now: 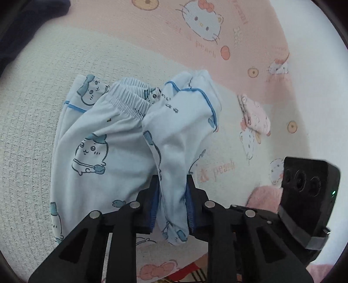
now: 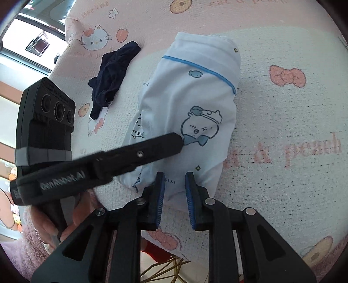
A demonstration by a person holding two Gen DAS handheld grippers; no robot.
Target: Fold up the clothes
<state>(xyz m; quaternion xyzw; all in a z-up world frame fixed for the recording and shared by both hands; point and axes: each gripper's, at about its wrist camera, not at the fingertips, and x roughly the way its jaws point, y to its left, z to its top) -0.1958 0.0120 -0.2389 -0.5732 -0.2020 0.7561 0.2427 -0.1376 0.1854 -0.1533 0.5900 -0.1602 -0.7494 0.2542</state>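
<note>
Pale blue pajama pants point(image 1: 104, 139) with cartoon prints and blue piping lie partly folded on the pink and white Hello Kitty blanket point(image 1: 152, 37). My left gripper point(image 1: 173, 180) is shut on a bunched fold of the pants and holds it over the rest. In the right wrist view the pants point(image 2: 195, 104) lie as a bundle, with the left gripper point(image 2: 180, 139) reaching across them from the left. My right gripper point(image 2: 175, 174) is open at the near edge of the bundle, with nothing between its fingers.
A dark navy garment point(image 2: 113, 74) lies crumpled left of the pants, also seen top left in the left wrist view point(image 1: 26, 19). A small pink printed garment point(image 1: 254, 115) lies to the right. The blanket's near edge drops off by a gold wire frame point(image 2: 165, 267).
</note>
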